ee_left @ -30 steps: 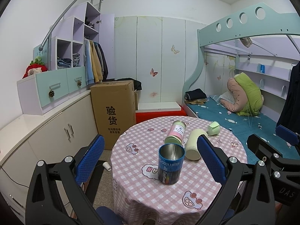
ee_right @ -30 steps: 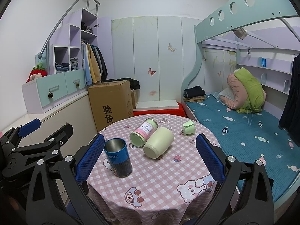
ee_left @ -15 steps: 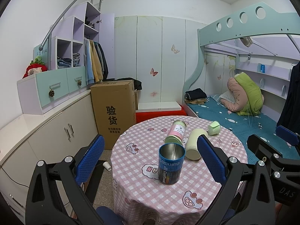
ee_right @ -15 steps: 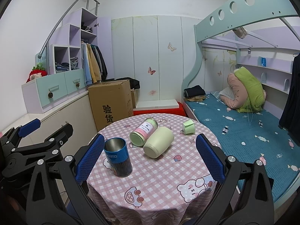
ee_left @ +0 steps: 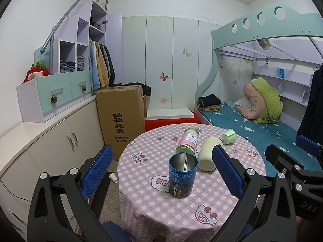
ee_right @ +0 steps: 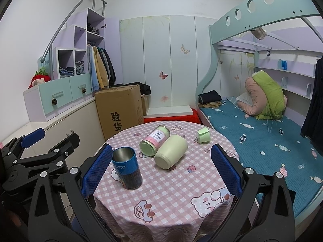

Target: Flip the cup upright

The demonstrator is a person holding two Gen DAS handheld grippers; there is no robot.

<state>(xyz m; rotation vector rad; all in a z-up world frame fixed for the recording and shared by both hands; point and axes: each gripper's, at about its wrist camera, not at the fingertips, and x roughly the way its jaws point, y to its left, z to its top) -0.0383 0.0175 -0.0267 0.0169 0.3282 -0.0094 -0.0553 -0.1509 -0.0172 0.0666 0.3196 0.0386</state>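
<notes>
A round table with a pink checked cloth [ee_left: 161,211] [ee_right: 181,201] holds several cups. A blue metal cup [ee_left: 182,176] [ee_right: 127,168] stands upright near the front. A pale green cup [ee_left: 208,156] [ee_right: 171,154] lies on its side beside a pink-and-green labelled can [ee_left: 187,142] [ee_right: 155,141], also on its side. A small green cup [ee_left: 229,136] [ee_right: 203,134] lies tipped at the back. My left gripper [ee_left: 162,170] is open and empty in front of the table. My right gripper [ee_right: 161,168] is open and empty too.
A cardboard box [ee_left: 121,119] stands behind the table at left, by white cabinets [ee_left: 50,151]. A bunk bed with a blue mattress [ee_right: 262,141] lies to the right. A small paper cup [ee_left: 114,177] lies on the floor. The left gripper's body shows in the right view [ee_right: 40,157].
</notes>
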